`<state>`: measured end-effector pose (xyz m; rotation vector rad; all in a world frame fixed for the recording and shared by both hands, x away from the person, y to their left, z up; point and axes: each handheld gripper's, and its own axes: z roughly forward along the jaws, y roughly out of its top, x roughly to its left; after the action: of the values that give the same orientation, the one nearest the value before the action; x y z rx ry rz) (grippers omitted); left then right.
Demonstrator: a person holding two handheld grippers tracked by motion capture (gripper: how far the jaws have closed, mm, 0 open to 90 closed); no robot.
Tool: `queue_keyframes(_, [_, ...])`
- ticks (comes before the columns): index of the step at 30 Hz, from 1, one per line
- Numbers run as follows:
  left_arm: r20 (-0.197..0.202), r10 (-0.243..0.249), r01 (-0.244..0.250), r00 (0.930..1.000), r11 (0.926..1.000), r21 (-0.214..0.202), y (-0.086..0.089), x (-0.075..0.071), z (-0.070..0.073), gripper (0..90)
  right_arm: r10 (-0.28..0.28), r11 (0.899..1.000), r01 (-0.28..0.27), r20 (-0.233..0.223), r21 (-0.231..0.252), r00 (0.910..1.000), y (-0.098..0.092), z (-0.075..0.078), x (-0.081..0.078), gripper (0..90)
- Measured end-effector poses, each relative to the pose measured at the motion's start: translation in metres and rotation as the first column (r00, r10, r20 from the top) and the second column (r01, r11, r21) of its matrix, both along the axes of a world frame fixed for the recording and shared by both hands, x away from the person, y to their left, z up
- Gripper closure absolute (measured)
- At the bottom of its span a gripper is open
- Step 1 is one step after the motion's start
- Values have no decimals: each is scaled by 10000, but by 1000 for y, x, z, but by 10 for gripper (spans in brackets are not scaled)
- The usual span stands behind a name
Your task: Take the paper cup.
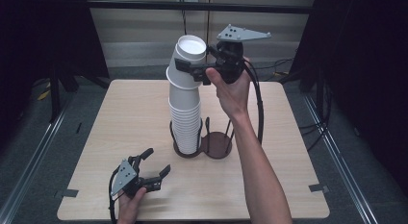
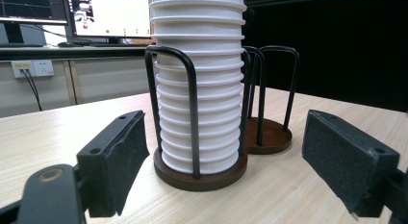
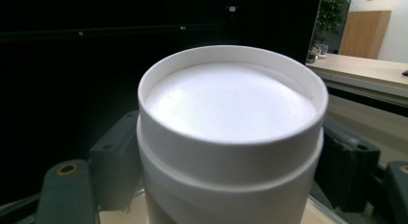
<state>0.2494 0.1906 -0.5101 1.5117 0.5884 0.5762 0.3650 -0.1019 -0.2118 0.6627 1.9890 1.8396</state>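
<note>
The right gripper (image 1: pixel 195 70) is clamping the tilted top paper cup (image 1: pixel 186 65) between its pads above the stack (image 1: pixel 185 120), a light, thin-walled, crushable item (best gripped gently mid-wall), while the left gripper (image 1: pixel 156 165) is resting open and empty on the table (image 1: pixel 288 152).

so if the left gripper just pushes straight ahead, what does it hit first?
Most likely the stack of white cups in the wire holder, dead centre between the open jaws of the left gripper; bare table before it.
</note>
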Motion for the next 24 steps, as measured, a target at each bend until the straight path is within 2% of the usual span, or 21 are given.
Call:
queue_keyframes(11, [-6, 28, -28, 10000, 10000, 55, 0, 0, 0, 157, -15, 9985, 5, 184, 550, 9998, -9, 4, -6, 212])
queue_keyframes(17, [-49, -165, 164, 9999, 9998, -85, 0, 0, 0, 155, -47, 9975, 27, 296, 700, 9995, -17, 6, -12, 212])
queue_keyframes(20, [-7, -92, 92, 10000, 10000, 32, 0, 1, 0, 160, -96, 9965, 67, 339, 834, 9994, -24, 7, -17, 213])
queue_keyframes(23, [-187, -118, 115, 9998, 9998, -187, -1, 2, 0, 161, -130, 9968, 102, 356, 795, 9993, -30, 8, -20, 213])
queue_keyframes(24, [-241, -308, 302, 9992, 9993, -228, -1, 3, 1, 160, -135, 9965, 104, 361, 834, 9993, -33, 8, -21, 213])
